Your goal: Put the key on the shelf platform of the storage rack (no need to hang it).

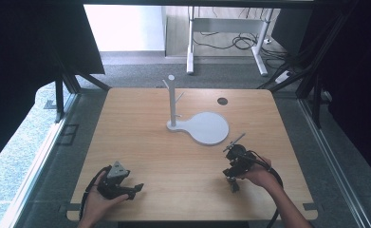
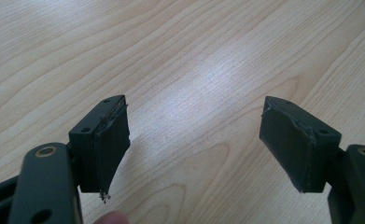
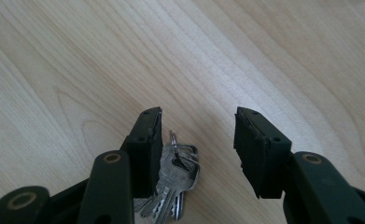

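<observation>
**Inspector A:** Landmark is the white stand (image 1: 199, 122), an upright post with side pegs on a round flat base, set on the wooden table (image 1: 140, 137) toward its far middle. Report the left side.

**Inspector B:** The left gripper (image 1: 134, 189) is held in the person's left hand (image 1: 97, 199), well apart from the stand, on its near-left side by the table's front edge. In the left gripper view the left gripper (image 2: 194, 149) has its jaws spread wide, with bare wood between them. Nothing is gripped.

**Inspector A:** And the right?

**Inspector B:** The right gripper (image 1: 234, 184), in the right hand (image 1: 259, 175), sits to the near-right of the stand, closer to it than the left one. In the right gripper view the right gripper (image 3: 196, 149) stands with jaws parted. A bunch of keys (image 3: 173, 184) on a ring lies flat on the table between them, just beside the left-hand jaw. Whether that jaw touches the keys, I cannot tell.

**Inspector A:** Other items?

**Inspector B:** A dark round hole (image 1: 222, 101) in the tabletop, beyond the stand to its right.
</observation>
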Demonstrator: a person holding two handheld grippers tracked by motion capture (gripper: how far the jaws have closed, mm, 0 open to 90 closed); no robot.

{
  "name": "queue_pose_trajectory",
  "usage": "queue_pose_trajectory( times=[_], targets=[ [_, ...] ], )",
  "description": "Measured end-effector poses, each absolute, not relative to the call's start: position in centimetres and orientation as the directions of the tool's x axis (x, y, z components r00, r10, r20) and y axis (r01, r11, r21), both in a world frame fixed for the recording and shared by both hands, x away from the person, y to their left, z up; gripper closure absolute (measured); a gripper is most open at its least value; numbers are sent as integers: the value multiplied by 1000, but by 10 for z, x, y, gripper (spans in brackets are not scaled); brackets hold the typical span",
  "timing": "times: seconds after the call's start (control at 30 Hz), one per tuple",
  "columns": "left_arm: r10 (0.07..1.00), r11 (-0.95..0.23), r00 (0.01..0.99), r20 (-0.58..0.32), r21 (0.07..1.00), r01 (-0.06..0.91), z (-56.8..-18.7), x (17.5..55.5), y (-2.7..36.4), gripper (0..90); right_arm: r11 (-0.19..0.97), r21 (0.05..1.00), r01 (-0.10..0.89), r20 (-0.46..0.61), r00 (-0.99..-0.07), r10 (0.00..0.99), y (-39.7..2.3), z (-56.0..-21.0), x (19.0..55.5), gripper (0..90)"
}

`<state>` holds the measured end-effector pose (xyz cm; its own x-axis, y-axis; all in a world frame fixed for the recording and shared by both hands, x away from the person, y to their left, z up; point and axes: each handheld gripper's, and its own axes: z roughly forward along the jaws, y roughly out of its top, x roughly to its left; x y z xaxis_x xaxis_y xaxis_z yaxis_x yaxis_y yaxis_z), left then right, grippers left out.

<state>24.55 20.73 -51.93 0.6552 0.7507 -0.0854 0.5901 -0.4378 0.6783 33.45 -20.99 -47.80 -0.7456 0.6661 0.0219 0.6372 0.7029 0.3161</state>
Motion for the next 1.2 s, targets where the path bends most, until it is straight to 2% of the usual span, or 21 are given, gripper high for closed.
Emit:
queue_pose_trajectory(
  times=[0.57, 1.2],
  targets=[
    [751, -440, 655, -84, 676, 591, -520, 246, 207, 244, 711, 261, 653, 50, -745, 666, -206, -489, 336, 613],
    [750, -439, 656, -86, 677, 590, -520, 246, 207, 244, 704, 215, 677, 79, -730, 679, -203, -496, 341, 759]
  ],
)
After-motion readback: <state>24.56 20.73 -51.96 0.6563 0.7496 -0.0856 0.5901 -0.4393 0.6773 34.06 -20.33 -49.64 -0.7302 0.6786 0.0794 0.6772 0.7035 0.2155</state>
